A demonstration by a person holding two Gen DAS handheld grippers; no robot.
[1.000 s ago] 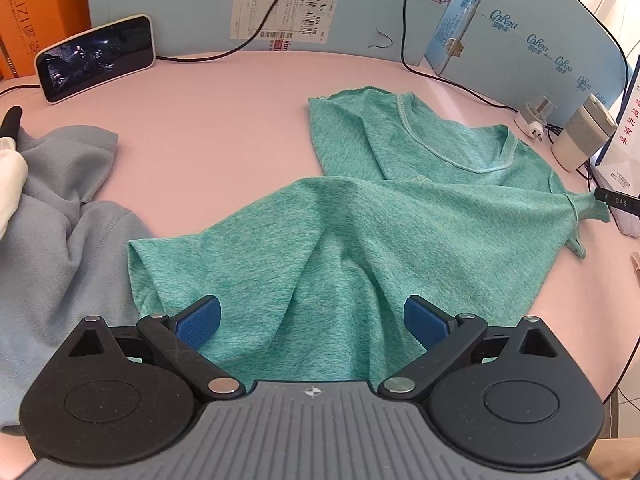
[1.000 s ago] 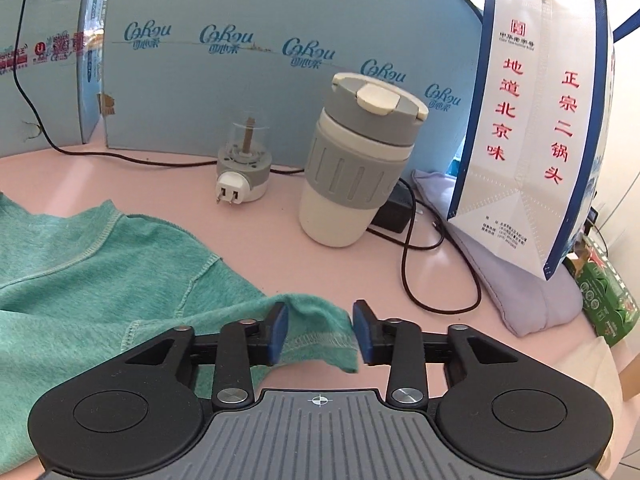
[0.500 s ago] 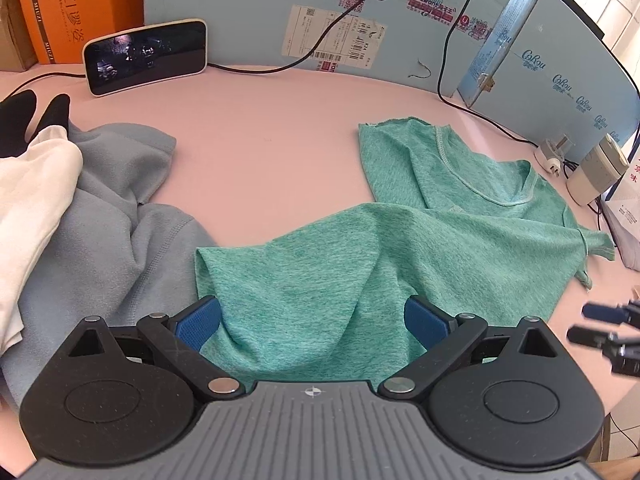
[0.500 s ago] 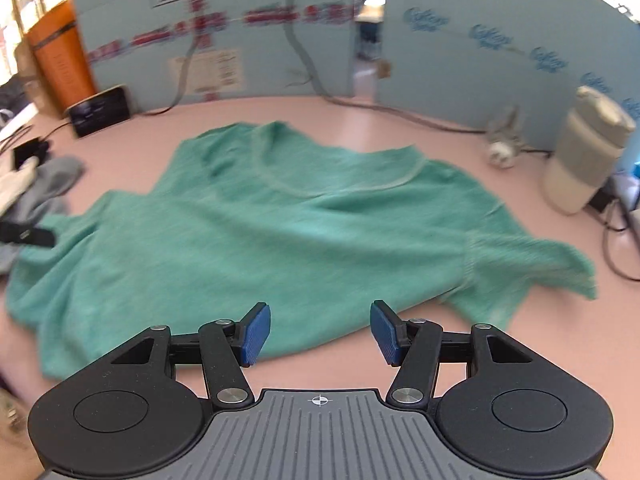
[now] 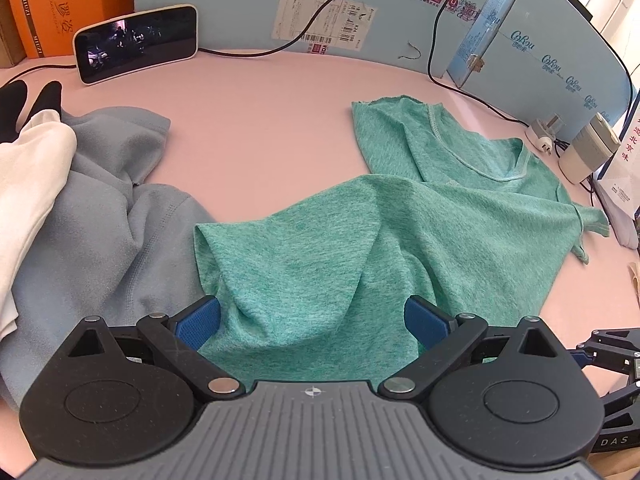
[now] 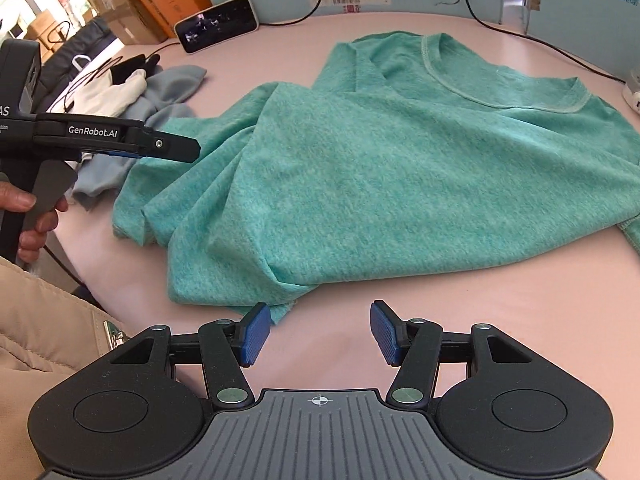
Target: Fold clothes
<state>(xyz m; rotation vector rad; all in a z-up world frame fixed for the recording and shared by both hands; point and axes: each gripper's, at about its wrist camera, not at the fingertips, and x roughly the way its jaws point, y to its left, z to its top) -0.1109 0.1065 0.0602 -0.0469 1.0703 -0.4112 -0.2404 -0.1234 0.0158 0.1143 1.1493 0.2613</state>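
A green T-shirt (image 5: pixel 400 240) lies rumpled on the pink table (image 5: pixel 260 120), neckline at the far side, lower part bunched toward me. My left gripper (image 5: pixel 312 320) hovers over the near hem with its jaws wide open; fabric lies between the blue pads, which do not press it. In the right wrist view the shirt (image 6: pixel 400 160) fills the middle. My right gripper (image 6: pixel 320 332) is open above bare table, just off the shirt's near corner, which lies by its left pad. The left gripper (image 6: pixel 188 150) shows there side-on at the left.
A grey garment (image 5: pixel 100 200), a white one (image 5: pixel 32 168) and black socks (image 5: pixel 24 96) are heaped at the left. A phone (image 5: pixel 136 44), cables, a plug (image 5: pixel 544 136) and a tumbler (image 5: pixel 588 156) line the blue board wall (image 5: pixel 400 8). The table edge (image 6: pixel 80 248) runs near my hand (image 6: pixel 28 216).
My right gripper swung away from the sleeve by the tumbler round to the shirt's near corner, and its jaws stand wider. The left gripper drifted slightly left, still open.
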